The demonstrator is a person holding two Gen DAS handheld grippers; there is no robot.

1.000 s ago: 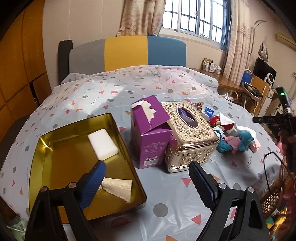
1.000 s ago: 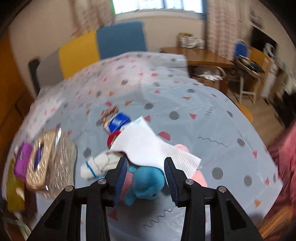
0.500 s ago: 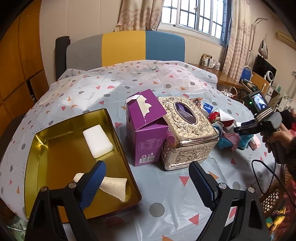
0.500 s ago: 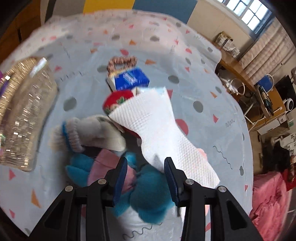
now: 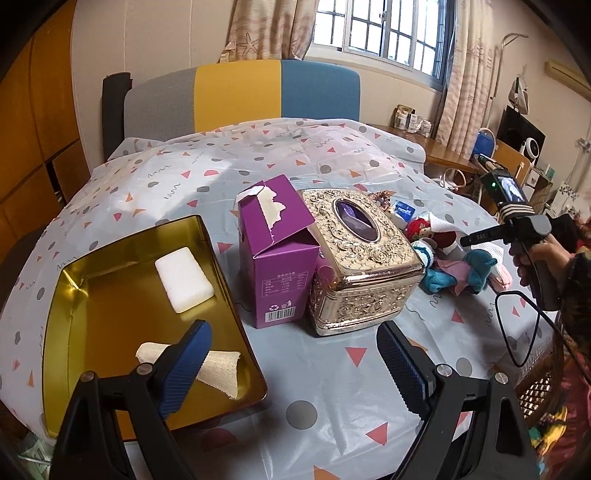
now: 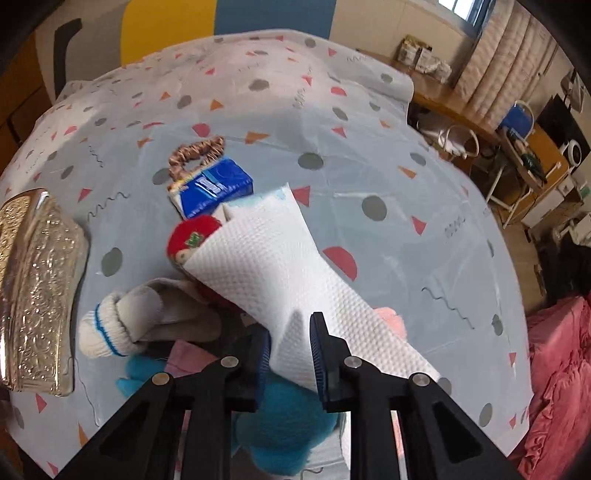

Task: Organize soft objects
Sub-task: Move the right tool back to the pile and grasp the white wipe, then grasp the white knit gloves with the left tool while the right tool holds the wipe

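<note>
The right gripper (image 6: 290, 352), jaws narrowly parted, straddles the white embossed paper towel (image 6: 273, 273) draped over soft toys; grip uncertain. The left gripper (image 5: 295, 363) gapes wide, empty, above the gold metal tray (image 5: 110, 317).

Daylight enters through a barred window (image 5: 384, 33) flanked by beige patterned curtains (image 5: 273, 29). Beneath it stands a grey, yellow and blue upholstered headboard (image 5: 240, 99) against a cream wall (image 5: 155, 37). Orange wooden cabinets (image 5: 40, 122) line the left side; a wooden side table (image 5: 439, 155) sits right, near a black monitor (image 5: 519, 129).
</note>
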